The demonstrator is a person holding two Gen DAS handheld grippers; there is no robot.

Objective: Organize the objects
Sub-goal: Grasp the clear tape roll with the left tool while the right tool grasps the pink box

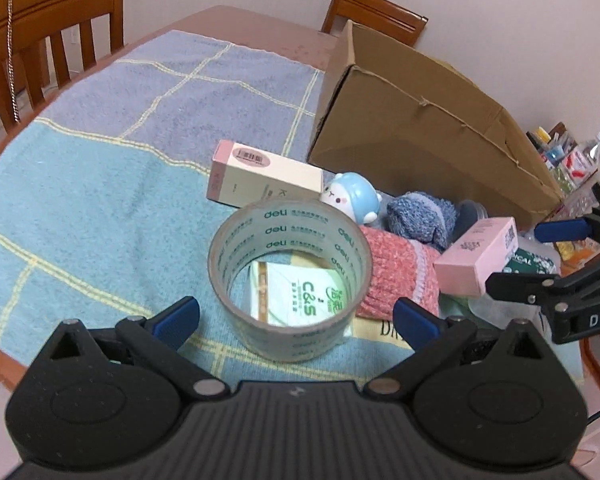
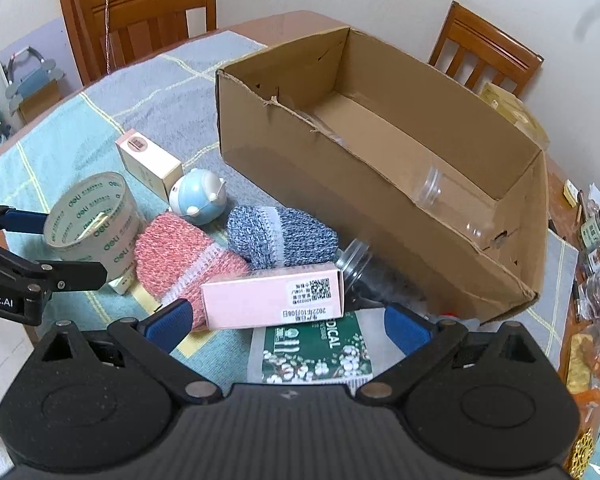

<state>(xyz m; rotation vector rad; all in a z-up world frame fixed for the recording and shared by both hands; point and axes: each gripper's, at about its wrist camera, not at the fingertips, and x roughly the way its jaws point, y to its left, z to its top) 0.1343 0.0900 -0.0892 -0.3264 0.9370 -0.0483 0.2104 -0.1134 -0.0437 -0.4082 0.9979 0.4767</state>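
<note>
A roll of clear tape [image 1: 290, 280] stands on its edge on the blue towel [image 1: 100, 200]. My left gripper [image 1: 296, 318] is open, with a blue-padded finger on each side of the roll and a gap to both. The right wrist view shows the same tape [image 2: 92, 220] between the left fingers [image 2: 76, 274]. My right gripper [image 2: 288, 320] is open around a pink carton [image 2: 272, 300] that rests on a red sock [image 2: 180, 256] and a green packet [image 2: 312, 348]. An open cardboard box [image 2: 380, 184] lies behind them.
A cream carton [image 2: 148, 162], a blue round toy [image 2: 200, 196], a blue sock [image 2: 280, 232] and a clear jar [image 2: 352, 260] crowd the space in front of the box. Wooden chairs [image 1: 60, 32] ring the table. Bottles and packets [image 2: 596, 264] clutter the right edge.
</note>
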